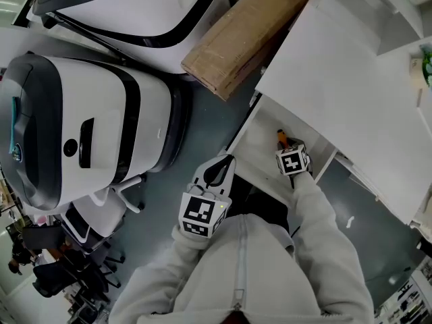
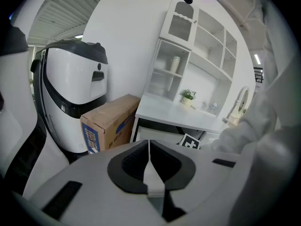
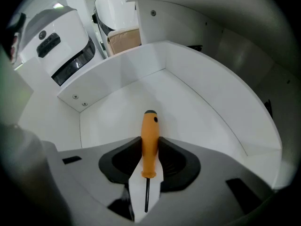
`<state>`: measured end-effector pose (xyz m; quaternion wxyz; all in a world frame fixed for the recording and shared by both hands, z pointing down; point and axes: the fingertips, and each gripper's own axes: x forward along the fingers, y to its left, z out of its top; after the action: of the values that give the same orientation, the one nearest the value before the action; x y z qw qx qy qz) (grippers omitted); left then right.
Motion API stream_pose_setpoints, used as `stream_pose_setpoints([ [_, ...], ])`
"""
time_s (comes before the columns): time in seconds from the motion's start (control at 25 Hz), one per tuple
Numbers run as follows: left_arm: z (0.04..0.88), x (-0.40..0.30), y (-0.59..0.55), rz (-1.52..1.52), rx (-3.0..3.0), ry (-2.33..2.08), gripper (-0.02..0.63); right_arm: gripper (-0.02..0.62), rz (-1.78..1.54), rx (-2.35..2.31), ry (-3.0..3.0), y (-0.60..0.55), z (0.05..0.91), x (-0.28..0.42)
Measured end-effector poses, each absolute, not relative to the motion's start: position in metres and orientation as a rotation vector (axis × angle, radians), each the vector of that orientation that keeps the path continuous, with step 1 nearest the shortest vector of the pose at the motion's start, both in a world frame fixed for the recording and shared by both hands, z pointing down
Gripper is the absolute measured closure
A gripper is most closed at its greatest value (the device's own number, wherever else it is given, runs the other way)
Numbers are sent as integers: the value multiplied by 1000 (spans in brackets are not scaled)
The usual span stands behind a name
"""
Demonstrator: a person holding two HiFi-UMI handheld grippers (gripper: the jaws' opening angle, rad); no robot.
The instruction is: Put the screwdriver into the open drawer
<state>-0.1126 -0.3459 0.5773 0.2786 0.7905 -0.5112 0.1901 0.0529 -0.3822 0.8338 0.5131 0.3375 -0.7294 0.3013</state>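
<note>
Right tongs (image 3: 150, 147) are closed on the screwdriver (image 3: 149, 126), pads clamping the lower half of its orange handle. The butt end projects ahead of the tips; the thin shaft runs back between the jaws. The open drawer (image 3: 202, 107) lies directly below and ahead of these tongs. Left tongs (image 2: 149, 145) are closed on nothing, held outside the drawer. Assessment: 1 light, rigid tool. The smooth handle may slip or pivot, so its thick middle is the soundest hold, never the shaft.
</note>
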Motion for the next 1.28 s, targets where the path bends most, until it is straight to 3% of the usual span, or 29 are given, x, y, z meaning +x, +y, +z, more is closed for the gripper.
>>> stream_pose_setpoints([
  [0.4, 572, -115, -329, 496, 2123, -1397, 581, 462, 712, 858, -1738, -386, 834, 56],
  [0.6, 568, -119, -321, 496, 2125, -1411, 581, 308, 778, 878, -1712, -388, 831, 67],
  [1.28, 536, -100, -305, 452, 2233, -1406, 581, 298, 747, 885, -1898, -373, 764, 65],
])
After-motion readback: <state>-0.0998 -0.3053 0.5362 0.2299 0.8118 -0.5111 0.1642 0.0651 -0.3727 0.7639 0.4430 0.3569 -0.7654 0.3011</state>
